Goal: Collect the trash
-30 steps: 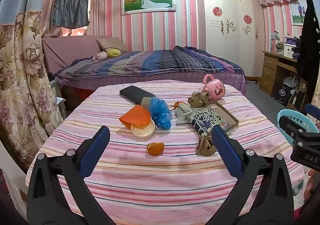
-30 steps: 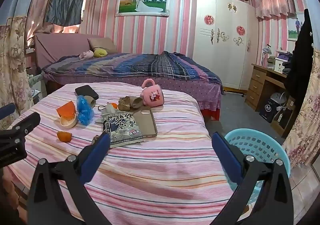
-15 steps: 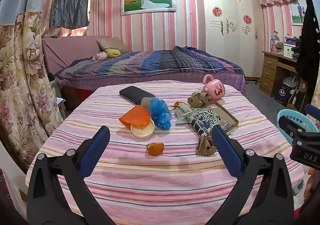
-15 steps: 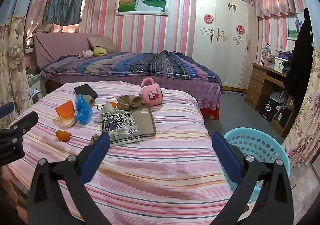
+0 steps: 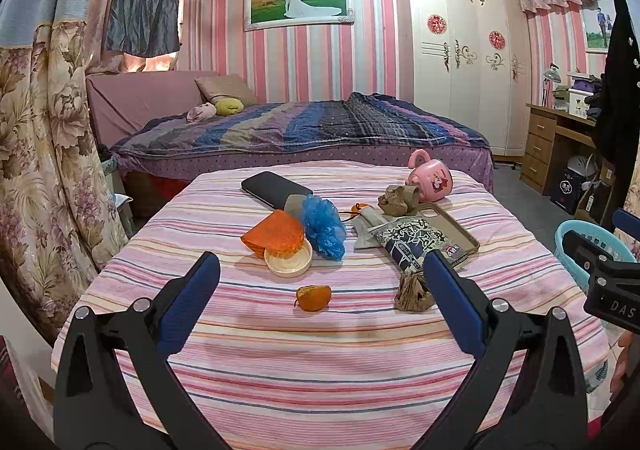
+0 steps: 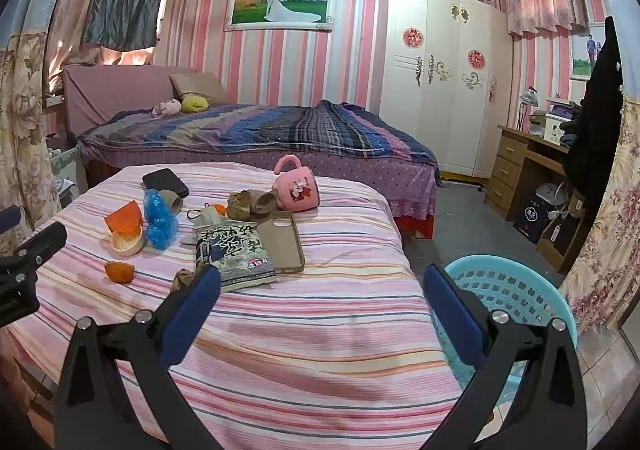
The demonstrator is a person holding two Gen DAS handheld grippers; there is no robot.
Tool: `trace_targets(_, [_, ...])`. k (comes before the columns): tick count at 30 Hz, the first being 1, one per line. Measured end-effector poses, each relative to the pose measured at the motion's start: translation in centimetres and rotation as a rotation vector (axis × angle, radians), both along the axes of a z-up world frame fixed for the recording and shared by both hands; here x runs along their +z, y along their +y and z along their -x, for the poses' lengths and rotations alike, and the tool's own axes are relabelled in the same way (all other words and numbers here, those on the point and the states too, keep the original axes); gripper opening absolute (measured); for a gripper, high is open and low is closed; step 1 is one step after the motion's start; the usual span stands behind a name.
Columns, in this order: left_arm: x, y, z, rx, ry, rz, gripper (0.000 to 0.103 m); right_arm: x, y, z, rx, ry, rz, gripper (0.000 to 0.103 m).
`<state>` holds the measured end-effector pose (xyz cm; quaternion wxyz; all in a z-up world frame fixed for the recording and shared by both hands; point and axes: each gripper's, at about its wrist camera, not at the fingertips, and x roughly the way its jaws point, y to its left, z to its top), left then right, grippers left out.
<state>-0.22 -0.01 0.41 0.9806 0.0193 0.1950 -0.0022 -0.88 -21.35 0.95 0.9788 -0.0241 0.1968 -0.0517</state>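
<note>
Both claws spread, empty: left gripper [image 5: 320, 270], right gripper [image 6: 320, 282]. Crumpled brown paper wad [image 5: 414, 292] and orange peel scrap [image 5: 314, 297] lie on striped bedspread [image 5: 320, 362]; risk: grabbing tan phone case [image 6: 282, 242] (not trash) for blue plastic basket [image 6: 516, 290].

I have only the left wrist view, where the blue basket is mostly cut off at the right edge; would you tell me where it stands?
Observer: The blue basket stands on the floor just off the right side of the striped table, with its top open.
Operator: Thank you. Is anything held on that side?
Observer: No. The right gripper is open, with nothing between its fingers.
Operator: And what is the grey thing behind the blue bag?
Observer: It is a cardboard tube lying on its side, with its open end showing.
</note>
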Motion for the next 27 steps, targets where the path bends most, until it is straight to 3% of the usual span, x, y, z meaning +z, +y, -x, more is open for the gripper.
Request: trace_targets(27, [-0.51,0.52,-0.09,0.012,-0.007,-0.01,0.098,-0.45,-0.06,-0.54,-0.012,0.007,0.011,0.099])
